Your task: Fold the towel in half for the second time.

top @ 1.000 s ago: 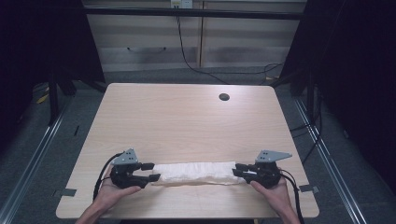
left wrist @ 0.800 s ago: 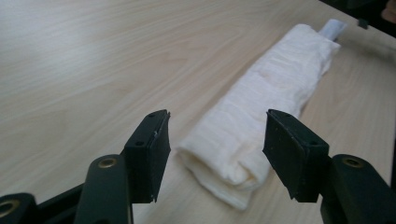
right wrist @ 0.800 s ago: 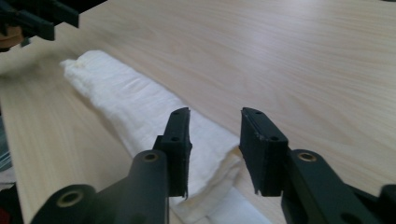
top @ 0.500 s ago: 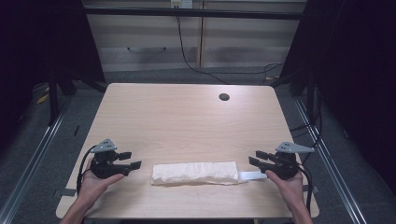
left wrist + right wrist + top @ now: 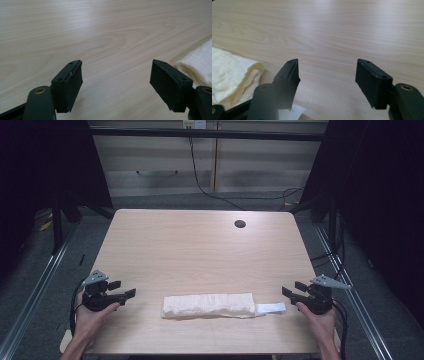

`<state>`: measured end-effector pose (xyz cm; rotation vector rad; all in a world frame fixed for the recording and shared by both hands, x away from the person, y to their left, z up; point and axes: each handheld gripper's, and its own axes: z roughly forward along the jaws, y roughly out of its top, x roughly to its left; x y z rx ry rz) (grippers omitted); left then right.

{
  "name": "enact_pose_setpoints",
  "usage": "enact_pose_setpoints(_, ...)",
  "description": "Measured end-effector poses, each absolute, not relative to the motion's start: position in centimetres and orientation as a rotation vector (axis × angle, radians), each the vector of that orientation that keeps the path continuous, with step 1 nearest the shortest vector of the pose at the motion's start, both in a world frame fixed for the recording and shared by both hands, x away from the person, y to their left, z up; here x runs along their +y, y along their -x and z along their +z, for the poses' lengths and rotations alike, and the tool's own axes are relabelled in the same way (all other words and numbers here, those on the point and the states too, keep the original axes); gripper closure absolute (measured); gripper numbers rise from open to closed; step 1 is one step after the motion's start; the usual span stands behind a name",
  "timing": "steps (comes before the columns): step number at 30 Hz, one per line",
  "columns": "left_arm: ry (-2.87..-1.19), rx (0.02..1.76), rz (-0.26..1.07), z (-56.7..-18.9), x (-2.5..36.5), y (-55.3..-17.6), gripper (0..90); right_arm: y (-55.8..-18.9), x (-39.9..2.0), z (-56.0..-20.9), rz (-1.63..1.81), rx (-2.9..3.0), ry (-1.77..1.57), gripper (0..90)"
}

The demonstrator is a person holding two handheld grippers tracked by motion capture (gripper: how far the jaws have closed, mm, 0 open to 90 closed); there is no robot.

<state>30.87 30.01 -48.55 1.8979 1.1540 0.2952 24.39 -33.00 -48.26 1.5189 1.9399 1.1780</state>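
A folded white towel (image 5: 209,305) lies along the near edge of the wooden table (image 5: 200,245), a small white label (image 5: 270,307) sticking out of its right end. My left gripper (image 5: 123,289) rests well to the left of the towel, open; its jaws have just been opening and nothing is between them. In the left gripper view the gripper (image 5: 117,63) frames bare wood, with the towel (image 5: 200,62) off to the right. My right gripper (image 5: 292,289) sits just right of the label, open, jaws just opened and empty. The right gripper view shows that gripper (image 5: 328,62), towel (image 5: 232,72) and label (image 5: 292,113) at lower left.
A dark round cable hole (image 5: 240,224) sits near the table's far edge. Pale cabinets (image 5: 210,165) stand behind the table, with cables (image 5: 215,195) on the floor. Metal rails (image 5: 35,295) run along both sides.
Both grippers held the towel's ends a second ago. They have let go, opened their jaws and drawn apart, left one leftward, right one rightward. The towel lies still.
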Motion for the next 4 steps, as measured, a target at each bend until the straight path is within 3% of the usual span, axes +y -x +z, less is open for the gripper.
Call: enact_pose_setpoints(4,-1.909,1.154,0.31,-48.83,30.07,-30.86,24.0,-24.62,-32.46,-48.8,1.082,1.987,-1.51,29.5)
